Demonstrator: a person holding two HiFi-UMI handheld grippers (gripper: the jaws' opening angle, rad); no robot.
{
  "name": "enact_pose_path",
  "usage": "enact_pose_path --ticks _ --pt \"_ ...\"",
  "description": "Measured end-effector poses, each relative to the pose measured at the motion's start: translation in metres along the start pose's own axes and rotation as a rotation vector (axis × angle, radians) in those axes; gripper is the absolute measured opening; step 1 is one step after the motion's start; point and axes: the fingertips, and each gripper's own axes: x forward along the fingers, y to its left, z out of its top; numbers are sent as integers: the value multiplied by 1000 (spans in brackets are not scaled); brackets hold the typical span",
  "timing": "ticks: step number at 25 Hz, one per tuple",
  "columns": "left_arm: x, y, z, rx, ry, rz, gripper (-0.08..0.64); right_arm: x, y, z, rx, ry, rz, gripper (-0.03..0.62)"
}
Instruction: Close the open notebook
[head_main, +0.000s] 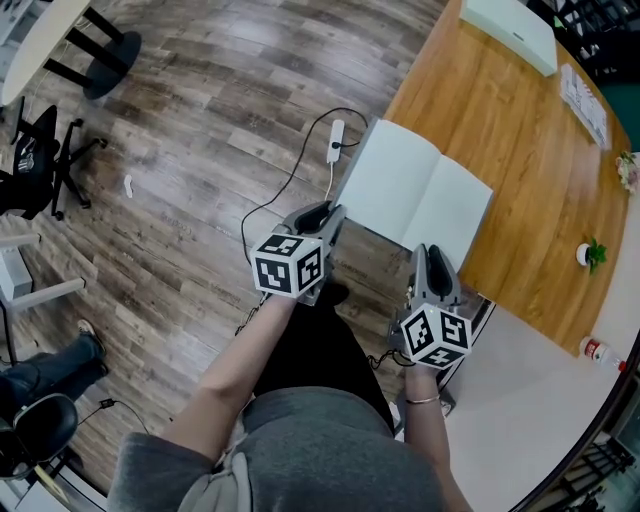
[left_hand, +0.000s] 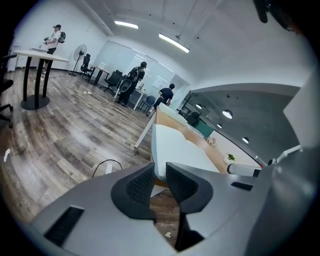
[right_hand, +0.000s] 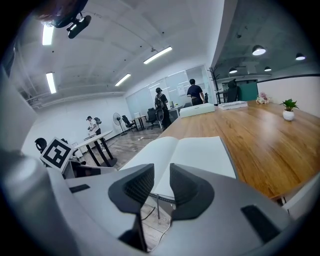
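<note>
**Notebook open; both grippers just short of it**

The notebook (head_main: 415, 195) is seen lying open at the corner of the wooden table (head_main: 520, 130), just ahead of both grippers. Its left page appears to overhang the edge. The left gripper (left_hand: 160, 172) is held with its jaws narrowly apart, pinching nothing. The right gripper (right_hand: 161, 175) is likewise spread and empty.

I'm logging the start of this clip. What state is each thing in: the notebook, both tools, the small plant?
notebook: open, lying flat at the corner of the table, blank pages up.
left tool: jaws a narrow gap apart, gripping nothing.
right tool: jaws apart, gripping nothing, notebook just ahead.
potted plant: upright on the table.
</note>
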Motion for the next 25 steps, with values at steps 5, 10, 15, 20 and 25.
enact_pose_path --ticks 5,10,15,20,25 --pt "-5 -7 7 63 -5 17 63 -7 0 -2 12 -10 -8 101" --pt "-13 -20 19 126 -18 15 54 -13 -4 -4 20 -16 -26 101" --pt "-22 -38 32 170 -45 0 49 -22 -9 -5 23 -30 -51 100" --pt "-27 -62 43 219 -71 -35 48 -31 -17 -6 35 -47 -80 100" --pt "-31 -80 48 257 -82 -66 44 -39 -21 -8 40 -61 -105 100"
